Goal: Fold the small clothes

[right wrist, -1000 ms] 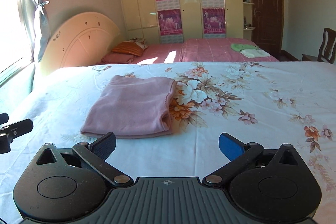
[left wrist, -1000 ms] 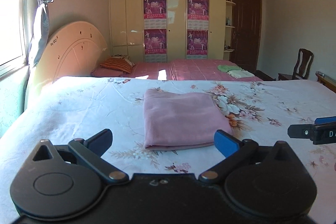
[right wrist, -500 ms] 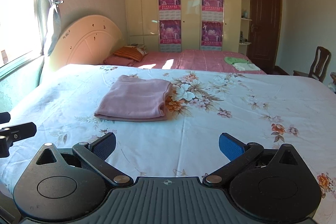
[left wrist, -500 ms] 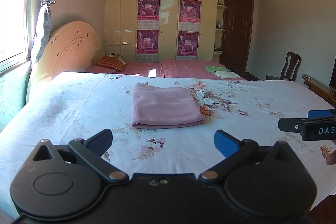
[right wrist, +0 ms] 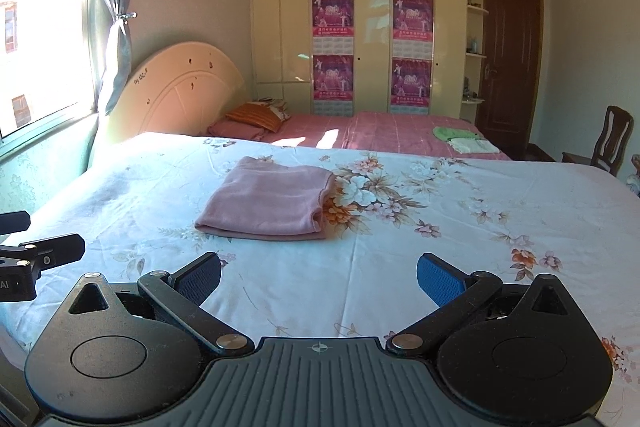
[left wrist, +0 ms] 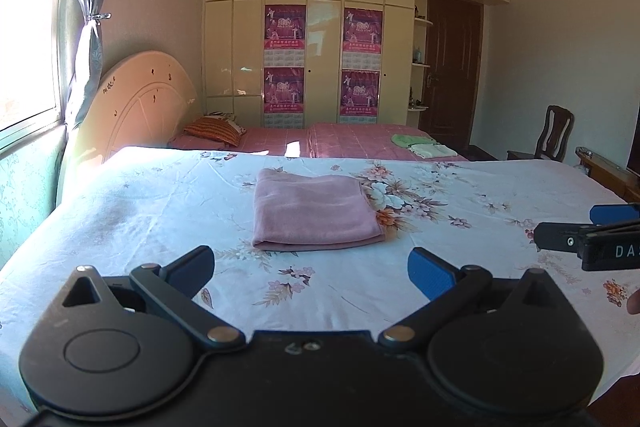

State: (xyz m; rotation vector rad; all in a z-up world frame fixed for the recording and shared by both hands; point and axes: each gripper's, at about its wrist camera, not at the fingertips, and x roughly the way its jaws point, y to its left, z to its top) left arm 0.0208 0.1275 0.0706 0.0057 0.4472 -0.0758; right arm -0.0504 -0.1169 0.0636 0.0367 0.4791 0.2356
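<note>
Curtain (left wrist: 86, 23) and window fill the left edge, with 1 cream headboard (left wrist: 146, 103) beside them. Next comes 1 orange striped pillow (left wrist: 214, 129) on the pink far bed (left wrist: 352, 143). Behind it, 4 purple posters (left wrist: 285, 27) hang on the cream wardrobe, 2 above 2. On the near bed's floral sheet (left wrist: 160, 211) lies 1 pink garment (left wrist: 314, 213), folded into a flat rectangle near the middle, touched by neither tool. The left gripper (left wrist: 311, 265) hangs over the sheet's near edge, its 2 fingers spread wide with nothing between them. The right gripper (right wrist: 319, 273) is just beside it, equally wide and empty. Further right, 2 small folded pieces (left wrist: 424, 145), 1 green and 1 pale, sit on the far bed, then 1 dark door (left wrist: 454, 67) and 1 wooden chair (left wrist: 554, 133).
</note>
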